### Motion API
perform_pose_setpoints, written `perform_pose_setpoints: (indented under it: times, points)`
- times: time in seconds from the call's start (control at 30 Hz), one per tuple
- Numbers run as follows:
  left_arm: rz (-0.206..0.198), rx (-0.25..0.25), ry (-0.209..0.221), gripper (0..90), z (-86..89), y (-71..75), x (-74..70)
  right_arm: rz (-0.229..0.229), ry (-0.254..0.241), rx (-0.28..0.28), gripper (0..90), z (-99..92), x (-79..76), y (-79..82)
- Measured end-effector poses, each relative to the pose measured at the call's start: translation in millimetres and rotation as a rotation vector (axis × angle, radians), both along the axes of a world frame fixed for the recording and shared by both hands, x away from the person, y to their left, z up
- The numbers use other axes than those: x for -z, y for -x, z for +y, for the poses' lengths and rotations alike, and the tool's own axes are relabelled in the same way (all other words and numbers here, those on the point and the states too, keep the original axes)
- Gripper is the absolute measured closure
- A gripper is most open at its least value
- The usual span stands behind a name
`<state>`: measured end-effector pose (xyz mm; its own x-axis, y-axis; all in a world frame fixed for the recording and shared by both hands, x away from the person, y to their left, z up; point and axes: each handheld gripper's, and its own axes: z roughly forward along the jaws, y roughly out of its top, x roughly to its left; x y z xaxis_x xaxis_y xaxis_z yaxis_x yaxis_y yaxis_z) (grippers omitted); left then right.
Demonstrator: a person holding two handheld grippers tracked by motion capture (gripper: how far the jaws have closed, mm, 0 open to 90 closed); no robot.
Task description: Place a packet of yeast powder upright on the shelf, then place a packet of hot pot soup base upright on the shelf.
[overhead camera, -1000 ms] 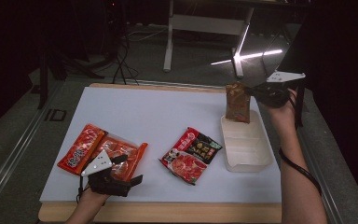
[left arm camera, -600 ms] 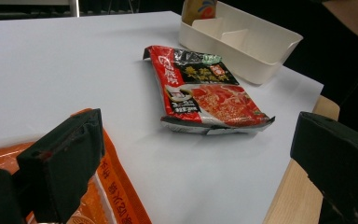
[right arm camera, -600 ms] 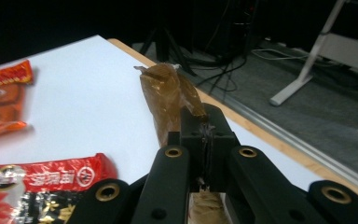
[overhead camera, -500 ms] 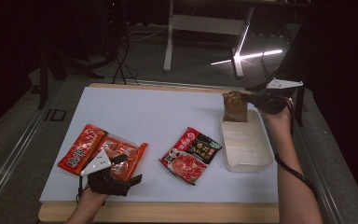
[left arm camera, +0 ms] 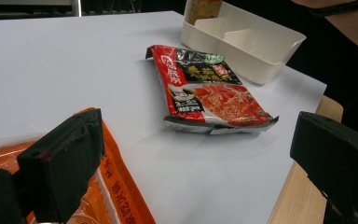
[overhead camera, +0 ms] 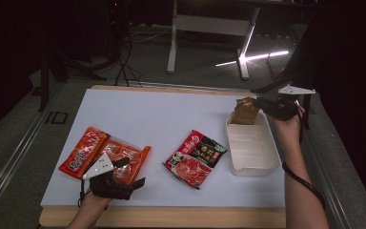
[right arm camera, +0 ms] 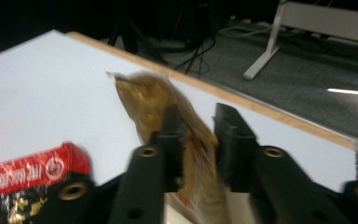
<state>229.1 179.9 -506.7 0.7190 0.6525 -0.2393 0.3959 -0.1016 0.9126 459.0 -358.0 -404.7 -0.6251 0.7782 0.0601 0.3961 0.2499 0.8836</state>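
High view shows the right gripper clamped on a brown packet over the far end of the white tray, so lower it upright into that compartment before releasing, while the left gripper, jaws apart, waits beside the orange packets.

The brown pouch is pure motion blur from my right tongs camera, so I can't read any print on it, and its lower end is hidden behind the jaws. The red and black packet is cut off at that picture's left and bottom edges. From my left tongs, the orange packet runs off the bottom, half covered by a jaw. The white tray at the bench's right edge loses its far end past the top edge.
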Motion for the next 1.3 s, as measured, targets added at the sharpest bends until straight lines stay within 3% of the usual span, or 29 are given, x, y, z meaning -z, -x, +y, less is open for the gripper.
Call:
perform_pose_setpoints:
  times: [0.23, 0.33, 0.4, 0.53, 0.8, 0.97, 1.03, 1.1, 1.2, 1.3]
  points:
    - [0.0, 0.008, -0.003, 3.7, -0.7, 0.0, -0.1, -0.058, 0.004, -0.006, 61.5, 3.2, -22.2, 13.9]
    - [0.002, 0.011, -0.004, 3.7, -0.7, -0.3, 0.1, -0.095, 0.013, 0.014, 52.4, 5.3, -32.5, 21.6]
    - [0.002, 0.017, -0.006, 3.7, -0.9, -0.5, 0.3, -0.087, -0.001, 0.021, 50.4, 8.1, -38.1, 26.3]
    - [-0.003, 0.028, -0.011, 3.7, -2.1, -0.5, 0.6, -0.068, -0.003, 0.034, 38.1, 18.4, -46.0, 37.7]
    - [-0.007, 0.063, -0.035, 3.7, -4.6, -1.1, -1.2, -0.098, -0.047, 0.037, 11.6, 35.3, -48.6, 68.0]
    - [0.022, 0.077, -0.021, 4.6, -6.1, -3.1, -3.0, -0.118, -0.053, 0.029, 10.9, 43.1, -43.6, 89.5]
    - [0.04, 0.083, -0.001, 4.6, -6.7, -3.6, -4.5, -0.108, -0.067, 0.005, 10.9, 45.7, -41.8, 97.9]
    - [0.048, 0.092, -0.008, 4.5, -7.3, -5.0, -7.2, -0.118, -0.054, -0.01, 12.6, 49.8, -40.3, 108.3]
    - [0.03, 0.1, -0.038, 4.6, -8.6, -6.8, -12.2, -0.118, -0.043, -0.029, 14.0, 55.8, -36.8, 124.0]
    - [0.009, 0.113, -0.042, 4.6, -9.1, -10.1, -17.2, -0.112, -0.039, -0.047, 14.2, 60.8, -31.5, 137.9]
